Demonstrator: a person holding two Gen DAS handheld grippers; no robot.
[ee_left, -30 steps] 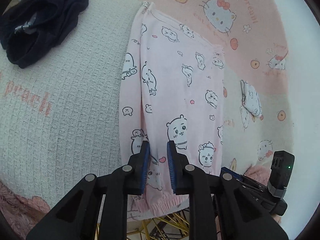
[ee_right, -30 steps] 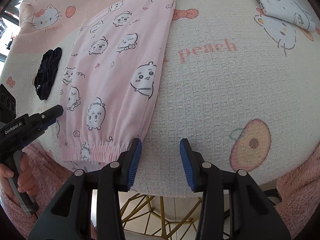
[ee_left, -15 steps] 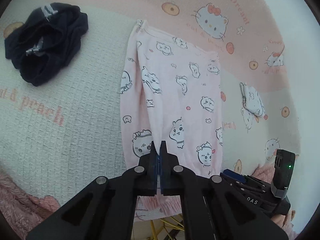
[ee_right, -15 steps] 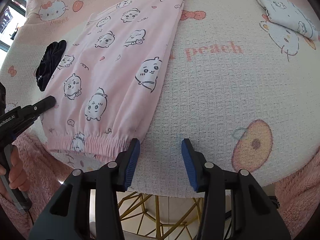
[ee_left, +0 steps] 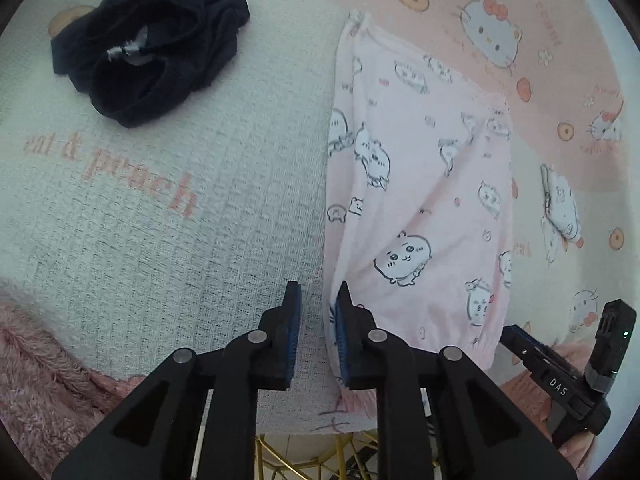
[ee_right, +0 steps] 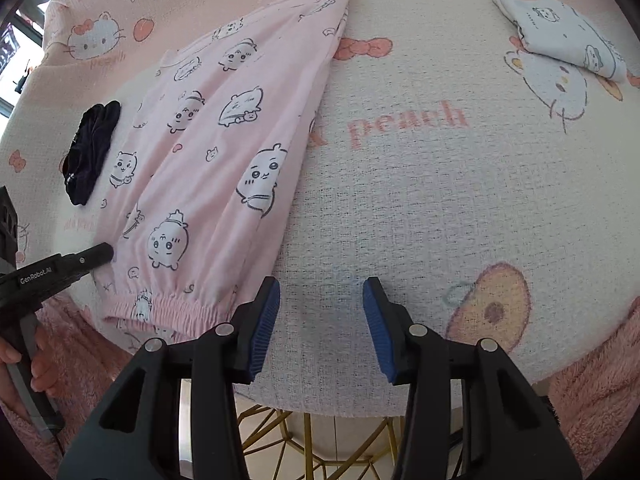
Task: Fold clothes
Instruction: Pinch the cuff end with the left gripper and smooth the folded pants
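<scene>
The pink cotton pyjama trousers printed with cartoon animals [ee_left: 420,208] lie flat lengthwise on the bench's white waffle-weave cloth [ee_right: 440,208], cuff at the near edge, the left hand-held gripper [ee_left: 316,300] narrowly parted at their left edge, the right hand-held gripper [ee_right: 320,292] wide apart beside the cuff.

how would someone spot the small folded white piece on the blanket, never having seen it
Start from the cartoon-cat blanket covering the table and look to its far right corner, well away from the pink pyjama trousers. The folded white garment there is small and neat; the dark bundle is crumpled and lies left.
</scene>
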